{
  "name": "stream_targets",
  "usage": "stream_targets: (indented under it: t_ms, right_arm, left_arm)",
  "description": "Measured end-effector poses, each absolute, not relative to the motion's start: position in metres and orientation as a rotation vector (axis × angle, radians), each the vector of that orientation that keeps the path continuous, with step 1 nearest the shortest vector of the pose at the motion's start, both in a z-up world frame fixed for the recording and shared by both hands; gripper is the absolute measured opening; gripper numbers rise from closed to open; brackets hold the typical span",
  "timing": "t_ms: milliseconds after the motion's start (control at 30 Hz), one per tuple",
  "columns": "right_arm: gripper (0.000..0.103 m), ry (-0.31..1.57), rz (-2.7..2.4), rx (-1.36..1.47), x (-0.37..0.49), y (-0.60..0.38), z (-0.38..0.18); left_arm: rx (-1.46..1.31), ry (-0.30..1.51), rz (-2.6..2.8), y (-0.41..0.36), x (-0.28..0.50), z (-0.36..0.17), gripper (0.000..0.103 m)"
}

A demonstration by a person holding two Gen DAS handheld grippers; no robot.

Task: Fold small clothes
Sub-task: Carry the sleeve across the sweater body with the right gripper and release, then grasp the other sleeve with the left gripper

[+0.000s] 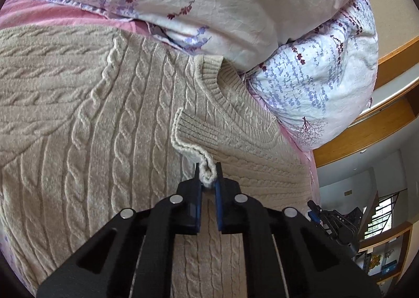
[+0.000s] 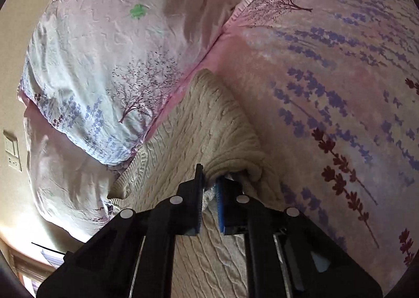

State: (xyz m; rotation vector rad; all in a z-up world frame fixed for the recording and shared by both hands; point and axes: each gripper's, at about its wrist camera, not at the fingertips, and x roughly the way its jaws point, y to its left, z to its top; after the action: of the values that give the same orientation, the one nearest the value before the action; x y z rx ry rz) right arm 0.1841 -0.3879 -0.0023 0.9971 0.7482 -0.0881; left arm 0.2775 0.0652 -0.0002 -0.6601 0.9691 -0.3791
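- Right now the left gripper (image 1: pixel 208 176) is pinching the cuff (image 1: pixel 207 171) of the sweater (image 1: pixel 104 120), which is lying on the bed (image 2: pixel 327 75) beside the pillows (image 1: pixel 314 83).
- Meanwhile the right gripper (image 2: pixel 209 180) is clamping a bunched fold at the sweater's edge.
- To my eye, both should be drawing the sleeve flat across the body, keeping the knit taut and unsnagged.

My left gripper (image 1: pixel 208 176) covers the lower middle of the sweater (image 1: pixel 104 120), and the picture edge cuts its left side. In the right view, my right gripper (image 2: pixel 208 180) hides the fold it pinches (the tip of the right finger is buried in knit).
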Motion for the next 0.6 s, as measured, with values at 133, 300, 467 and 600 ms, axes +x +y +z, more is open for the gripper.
stream_targets:
  t_ms: [133, 300, 467, 600]
  right_arm:
    - [0.009, 0.720, -0.041, 0.864, 0.180, -0.366, 0.017]
    - [0.009, 0.841, -0.079, 0.826, 0.187, -0.357, -0.006]
    - [0.025, 0.853, -0.123, 0.765, 0.170, -0.350, 0.010]
    - [0.038, 0.785, -0.147, 0.594, 0.162, -0.329, 0.045]
  left_arm:
    - [-0.595, 0.893, -0.354, 0.077, 0.270, 0.016, 0.007]
    - [-0.539, 0.979, -0.278, 0.085, 0.273, -0.004, 0.008]
    - [-0.523, 0.942, -0.292, 0.089, 0.261, 0.005, 0.017]
    - [-0.543, 0.856, -0.274, 0.121, 0.236, 0.027, 0.045]
